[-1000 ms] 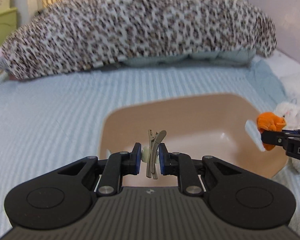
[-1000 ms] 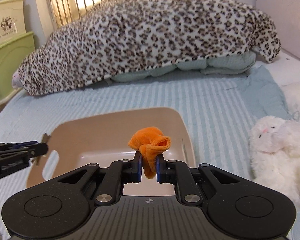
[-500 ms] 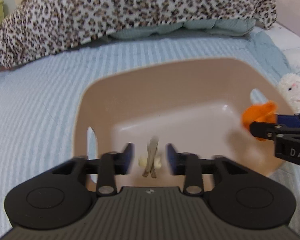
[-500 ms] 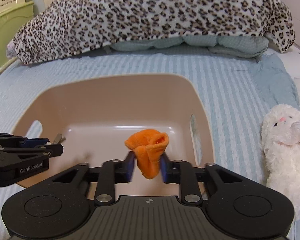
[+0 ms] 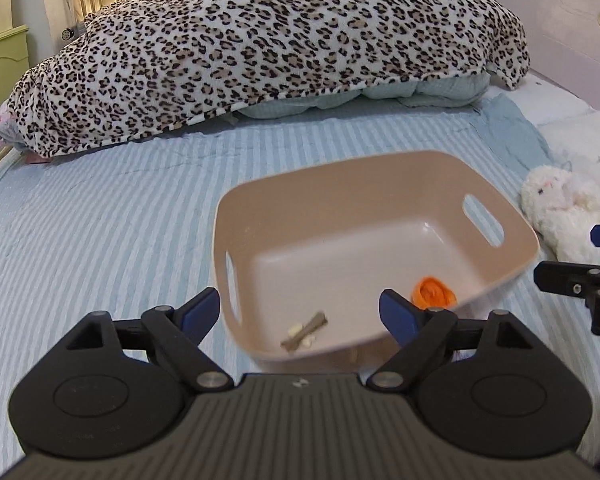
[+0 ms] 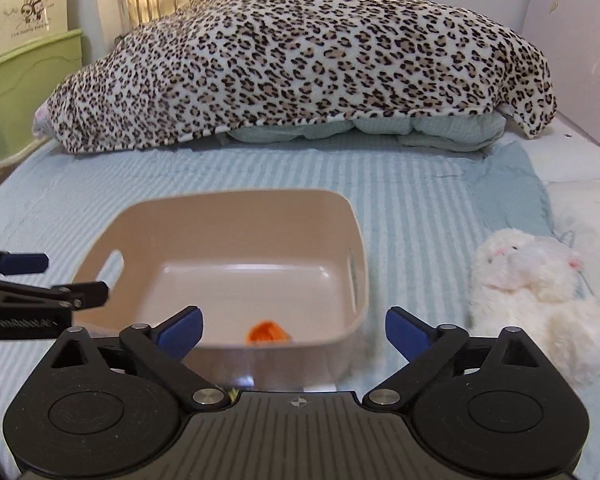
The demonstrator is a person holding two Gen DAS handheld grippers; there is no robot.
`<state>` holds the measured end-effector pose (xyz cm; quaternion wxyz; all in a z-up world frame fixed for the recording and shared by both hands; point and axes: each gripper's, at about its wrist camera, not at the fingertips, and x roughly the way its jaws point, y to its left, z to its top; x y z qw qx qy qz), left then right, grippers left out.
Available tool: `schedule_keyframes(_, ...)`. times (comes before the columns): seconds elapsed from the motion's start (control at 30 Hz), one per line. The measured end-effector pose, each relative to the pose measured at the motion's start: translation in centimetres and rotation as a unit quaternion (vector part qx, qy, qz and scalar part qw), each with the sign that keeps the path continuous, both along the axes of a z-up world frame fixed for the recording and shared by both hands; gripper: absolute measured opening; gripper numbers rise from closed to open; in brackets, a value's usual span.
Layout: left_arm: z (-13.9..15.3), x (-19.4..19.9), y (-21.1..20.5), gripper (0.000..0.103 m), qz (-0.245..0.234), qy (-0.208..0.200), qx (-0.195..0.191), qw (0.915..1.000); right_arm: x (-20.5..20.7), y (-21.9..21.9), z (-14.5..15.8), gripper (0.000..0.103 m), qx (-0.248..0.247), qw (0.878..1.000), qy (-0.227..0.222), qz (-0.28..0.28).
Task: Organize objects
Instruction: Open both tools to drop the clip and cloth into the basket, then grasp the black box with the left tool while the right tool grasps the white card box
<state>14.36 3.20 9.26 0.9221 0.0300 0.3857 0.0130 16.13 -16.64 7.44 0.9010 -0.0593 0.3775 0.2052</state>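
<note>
Lying on the floor of the beige basket [image 5: 380, 184], hair clip [image 5: 305, 332] and orange cloth [image 5: 433, 292], left gripper [image 5: 300, 312] and right gripper [image 6: 294, 326] both spread wide, empty, white plush toy [image 6: 536, 292] beside basket on striped bedspread [image 5: 100, 220].

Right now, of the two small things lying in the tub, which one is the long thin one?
The grey-brown hair clip, lying flat near the beige tub's front wall. The other thing is a rounded orange scrunchie, bunched up further right.

One beige basket [image 5: 380, 184]; inside, one hair clip [image 5: 305, 331], one orange cloth item [image 5: 433, 292]. One white plush toy [image 6: 536, 292]. One leopard-print blanket [image 5: 260, 48]. Two grippers: left gripper [image 5: 300, 312], right gripper [image 6: 294, 330].
</note>
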Motion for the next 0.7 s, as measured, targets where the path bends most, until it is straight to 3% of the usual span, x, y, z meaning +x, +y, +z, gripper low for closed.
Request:
schedule_keyframes(0.3, -3.7, -3.5, 0.8, 0.088, 0.005, 0.052, -0.01, 0.9986, -1.9, -1.8, -3.1, 0.103, -0.041, 0.998, 0.04, -0.005)
schedule_keyframes(0.47, -7.1, -3.0, 1.1, 0.088, 0.0, 0.093, -0.014, 0.9955, -1.4, -2.1, -6.3, 0.103, -0.066, 0.995, 0.08, -0.009)
schedule_keyframes(0.7, -10.1, -1.8, 1.0, 0.088, -0.008, 0.117, -0.021, 0.9928, -0.4, -2.3, -10.4, 0.103, -0.108, 0.988, 0.113, -0.012)
